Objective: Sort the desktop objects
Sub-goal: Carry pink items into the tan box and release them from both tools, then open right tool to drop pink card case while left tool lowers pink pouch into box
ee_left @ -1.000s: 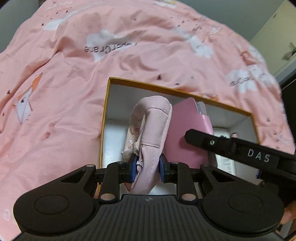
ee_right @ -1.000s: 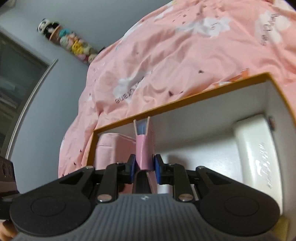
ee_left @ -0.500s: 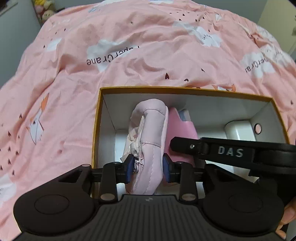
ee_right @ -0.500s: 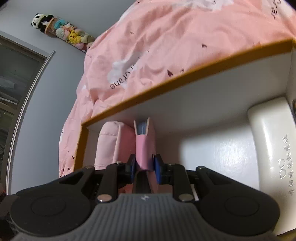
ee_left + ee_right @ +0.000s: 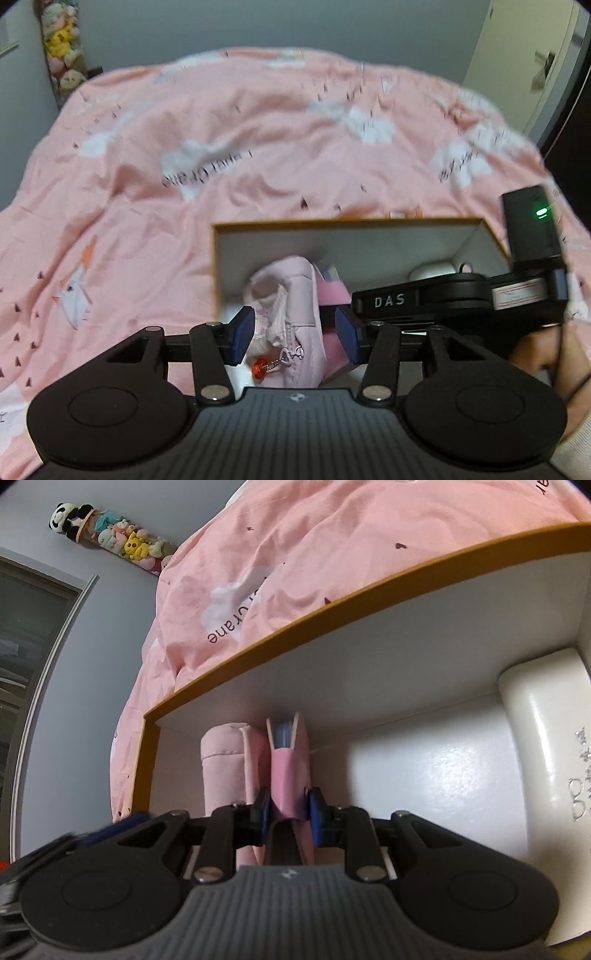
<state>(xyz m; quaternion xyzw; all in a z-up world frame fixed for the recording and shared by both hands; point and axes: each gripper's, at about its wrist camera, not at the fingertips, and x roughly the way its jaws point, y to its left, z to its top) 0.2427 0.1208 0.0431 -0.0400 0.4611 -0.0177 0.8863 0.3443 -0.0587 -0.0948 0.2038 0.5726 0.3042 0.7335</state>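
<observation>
A white box with an orange rim (image 5: pixel 347 222) (image 5: pixel 332 607) sits on the pink bedspread. A pale pink zip pouch (image 5: pixel 291 317) (image 5: pixel 225 771) stands on edge at the box's left end. My left gripper (image 5: pixel 295 334) hovers over it with its jaws opening; the pouch is between the blue pads (image 5: pixel 242 334) with gaps on both sides. Beside the pouch stands a pink notebook (image 5: pixel 286 775) (image 5: pixel 332 291), on which my right gripper (image 5: pixel 289 812) is shut, low inside the box.
A white oblong case (image 5: pixel 550 760) (image 5: pixel 430 273) lies at the box's right end. The pink bedspread (image 5: pixel 258 147) surrounds the box. A column of plush toys (image 5: pixel 110 535) hangs on the grey wall. A person's hand (image 5: pixel 543 354) holds the right gripper's body.
My left gripper's pads have spread apart and let go of the pouch, and it has pulled up and back. My right gripper has sunk deeper into the box with the notebook.
</observation>
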